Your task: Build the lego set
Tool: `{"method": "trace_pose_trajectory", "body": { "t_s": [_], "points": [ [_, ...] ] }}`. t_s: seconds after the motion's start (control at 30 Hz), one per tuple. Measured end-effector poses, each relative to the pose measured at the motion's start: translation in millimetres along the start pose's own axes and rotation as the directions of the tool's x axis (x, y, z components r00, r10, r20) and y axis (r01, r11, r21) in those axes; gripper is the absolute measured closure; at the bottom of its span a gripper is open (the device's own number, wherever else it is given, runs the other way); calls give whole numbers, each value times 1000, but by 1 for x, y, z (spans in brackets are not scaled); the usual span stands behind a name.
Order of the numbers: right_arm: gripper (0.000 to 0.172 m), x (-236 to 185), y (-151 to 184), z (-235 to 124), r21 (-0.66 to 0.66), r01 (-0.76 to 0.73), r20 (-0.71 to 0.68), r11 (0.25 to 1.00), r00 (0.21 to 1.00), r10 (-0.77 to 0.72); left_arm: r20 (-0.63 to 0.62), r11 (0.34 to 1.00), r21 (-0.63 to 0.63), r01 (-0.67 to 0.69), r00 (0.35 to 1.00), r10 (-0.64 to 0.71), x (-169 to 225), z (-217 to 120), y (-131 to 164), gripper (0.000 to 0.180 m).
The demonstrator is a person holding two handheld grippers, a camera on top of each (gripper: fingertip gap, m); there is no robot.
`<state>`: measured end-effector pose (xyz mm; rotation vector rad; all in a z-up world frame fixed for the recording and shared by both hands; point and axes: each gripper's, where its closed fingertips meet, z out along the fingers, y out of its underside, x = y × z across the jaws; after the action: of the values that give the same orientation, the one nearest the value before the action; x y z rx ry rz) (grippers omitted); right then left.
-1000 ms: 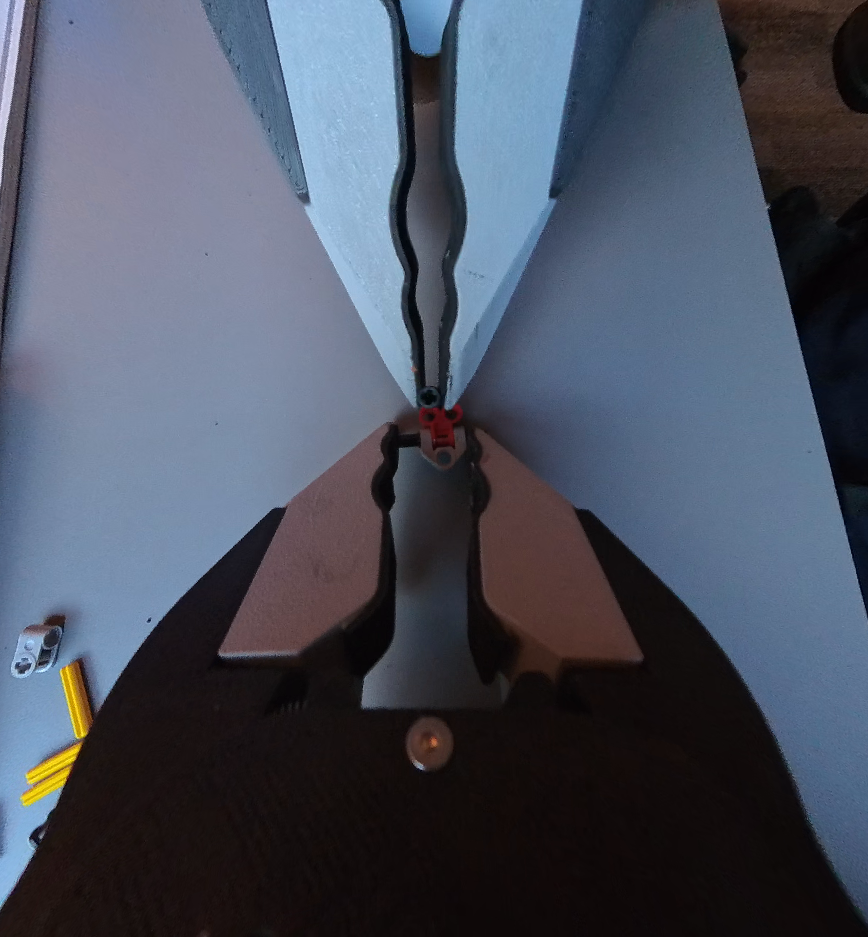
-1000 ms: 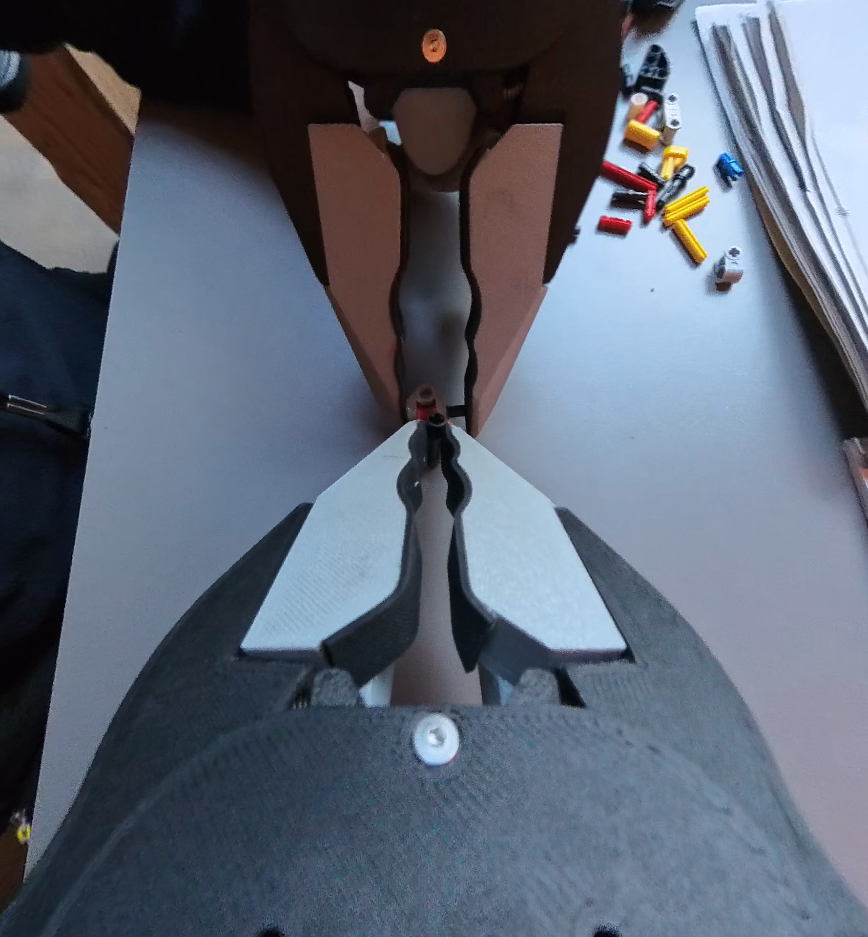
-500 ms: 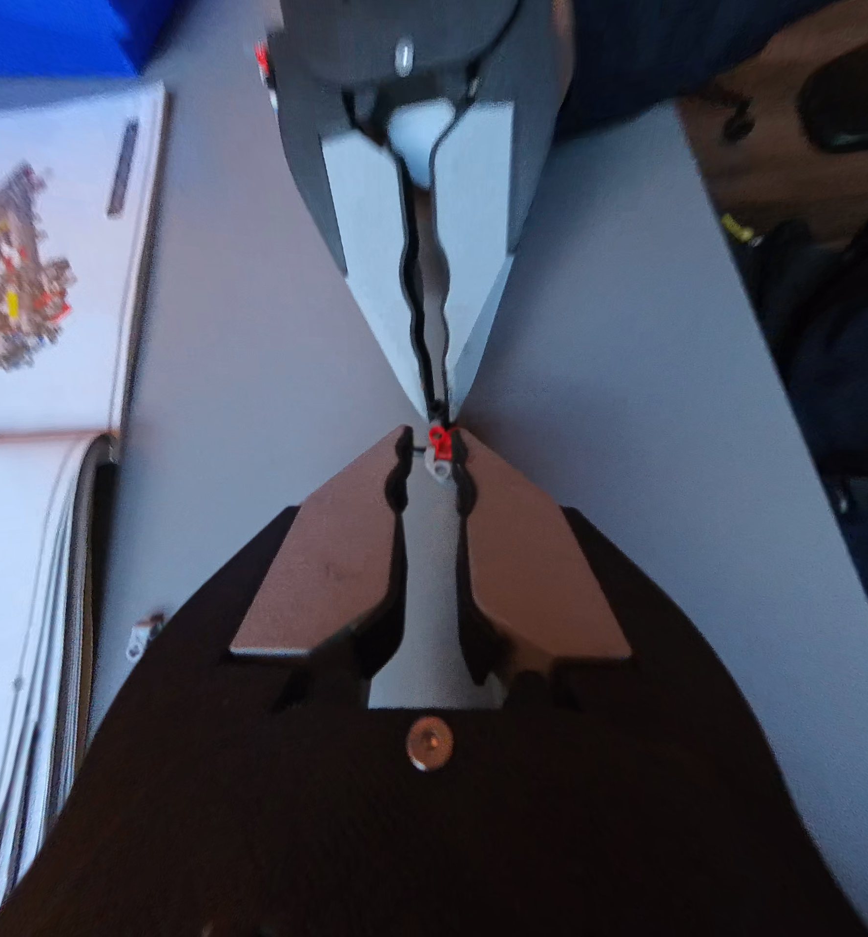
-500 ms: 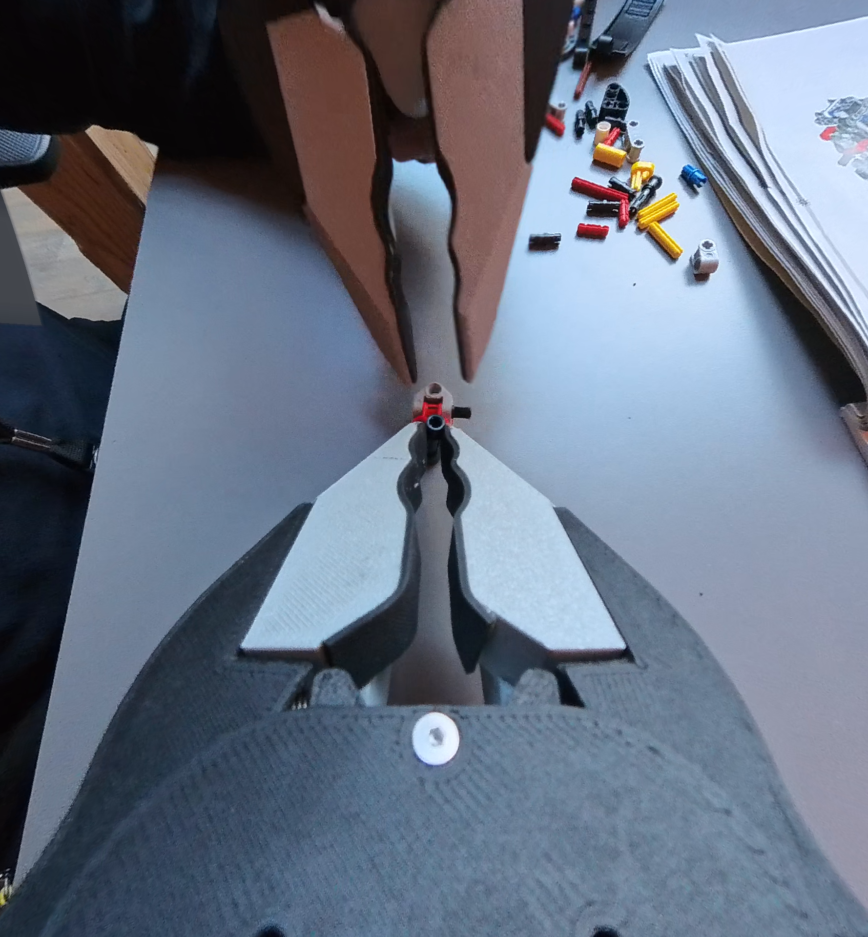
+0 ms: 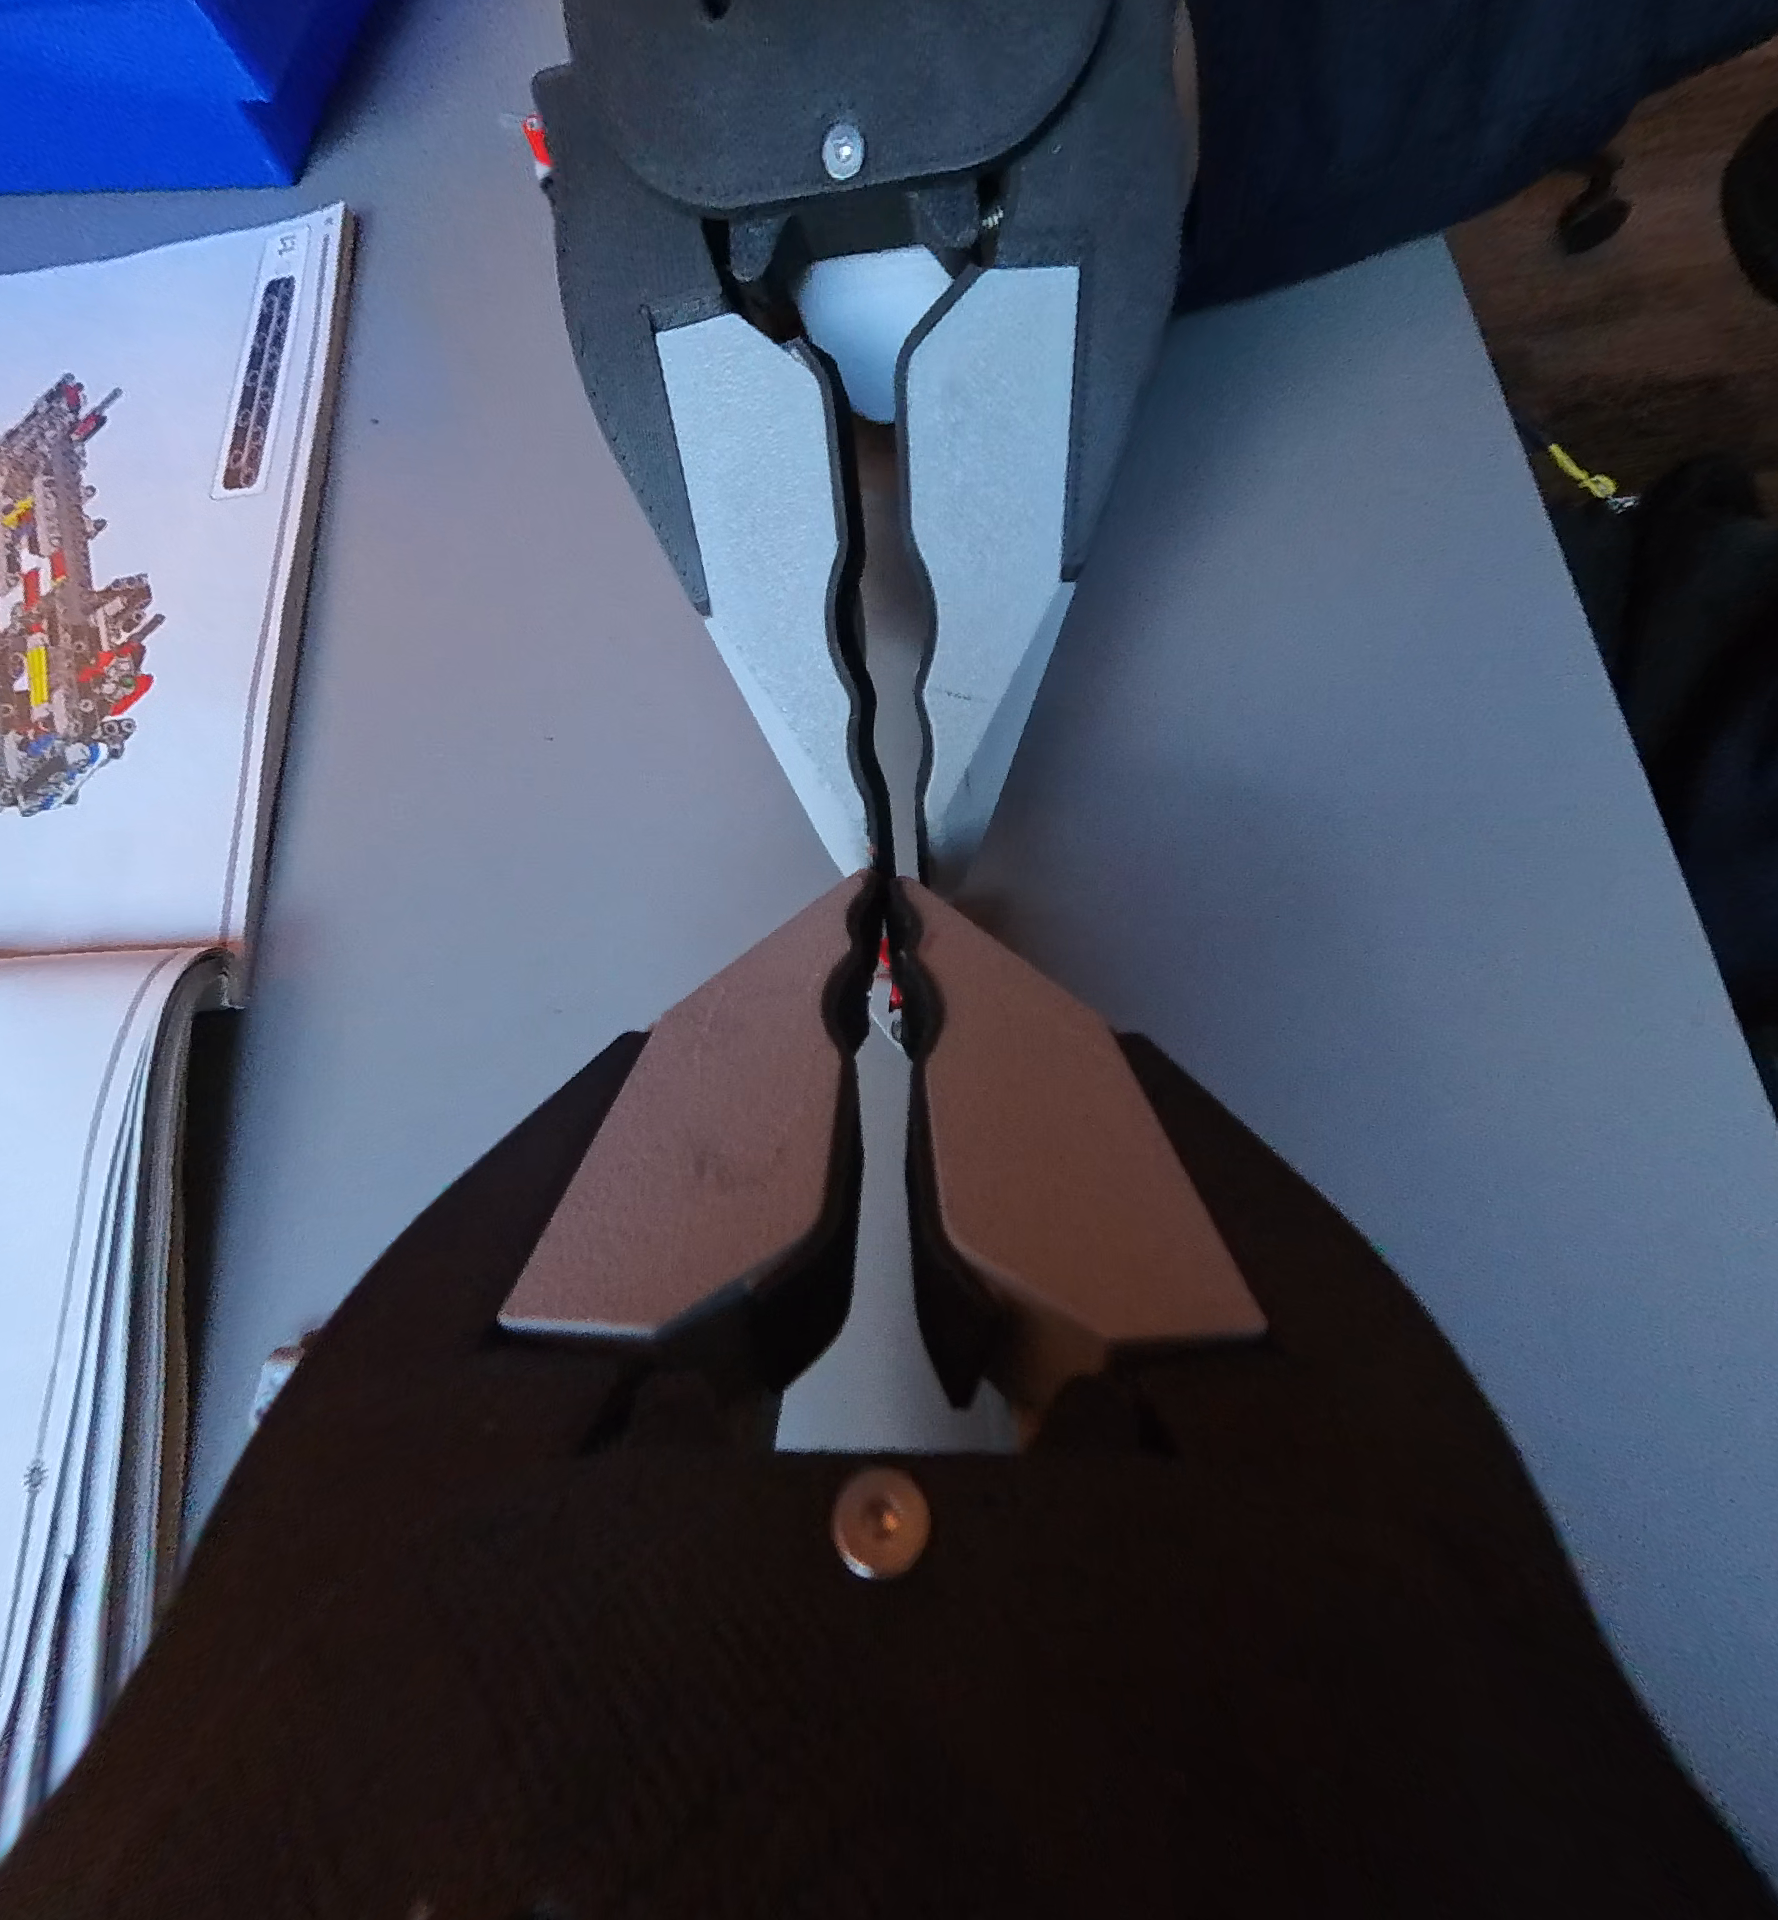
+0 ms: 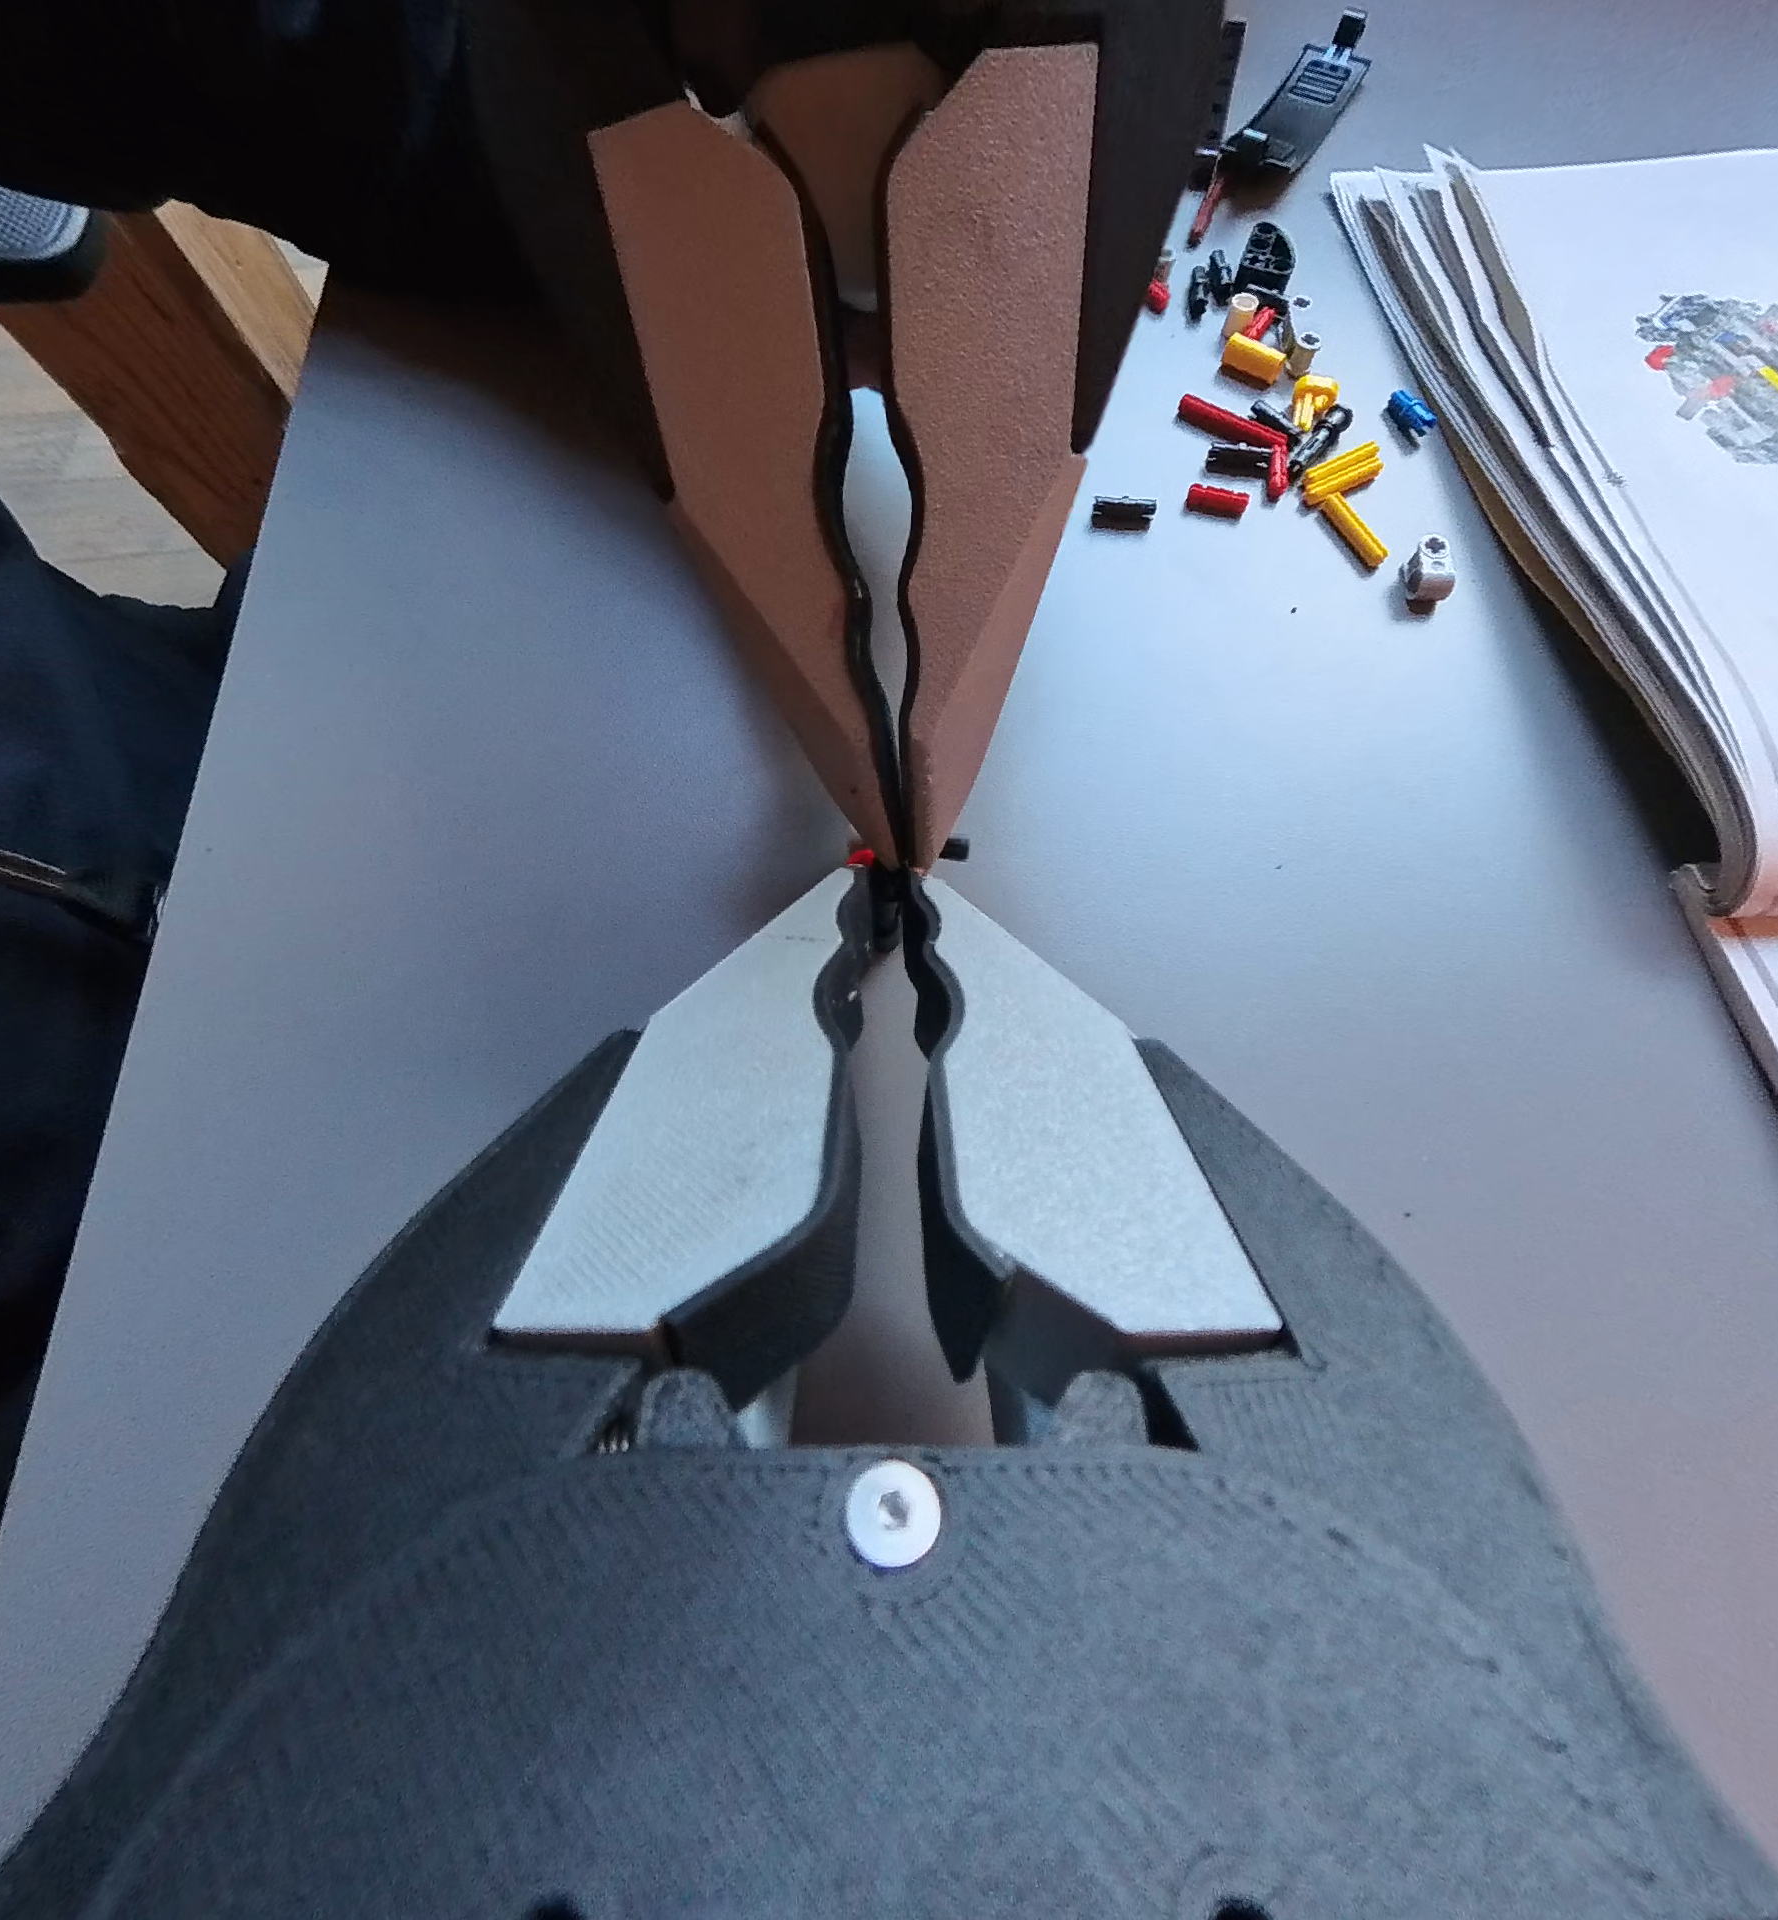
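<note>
My right gripper [image 6: 890,883], with grey fingers, is shut on a short black pin [image 6: 883,914] that carries a small red and grey piece [image 6: 857,857]. A black stub [image 6: 958,847] sticks out of the piece's other side. My left gripper [image 5: 885,883], with brown fingers, is shut with its tips together and faces the right gripper [image 5: 900,868] tip to tip above the grey table [image 5: 1280,831]. The left gripper's closed tips [image 6: 900,857] lie against the piece. In the left wrist view the red and grey piece [image 5: 883,951] shows only through the slit behind the tips.
An open instruction booklet [image 6: 1643,468] lies at the right, also seen in the left wrist view [image 5: 85,623]. Several loose red, yellow and black parts [image 6: 1280,436] and a grey connector [image 6: 1427,566] lie beside it. A blue box [image 5: 106,83] stands beyond. The table edge and a person's dark clothing [image 6: 33,727] are at the left. Left and right tips are no more than a few centimetres apart. From either gripper's tips it is about 15 cm to the grey connector [image 6: 1427,566].
The left gripper let go of the red and grey piece, drew back, closed its fingers fully and came back tip-first onto the piece. The right gripper stayed shut on the black pin.
</note>
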<state>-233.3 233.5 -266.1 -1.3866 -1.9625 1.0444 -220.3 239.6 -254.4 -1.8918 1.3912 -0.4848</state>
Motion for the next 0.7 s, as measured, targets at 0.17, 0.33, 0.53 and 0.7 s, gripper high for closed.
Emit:
{"method": "trace_pose_trajectory", "body": {
  "t_s": [0.17,0.33,0.53,0.7],
  "points": [
    [169,1,1,0,-1,-32,28,999,999,32,22,1000,-10,-9,1000,10,-2,1,0,180],
    [169,1,1,0,-1,-33,33,999,999,33,-12,999,9,35,999,-35,-2,-4,-2,180],
    [169,1,1,0,-3,-24,30,1000,999,25,-13,999,-32,-22,1000,21,3,0,2,180],
    [169,3,3,-1,-12,-19,22,1000,1000,19,-13,1000,-23,-12,1000,11,1,2,2,180]
  ]
}}
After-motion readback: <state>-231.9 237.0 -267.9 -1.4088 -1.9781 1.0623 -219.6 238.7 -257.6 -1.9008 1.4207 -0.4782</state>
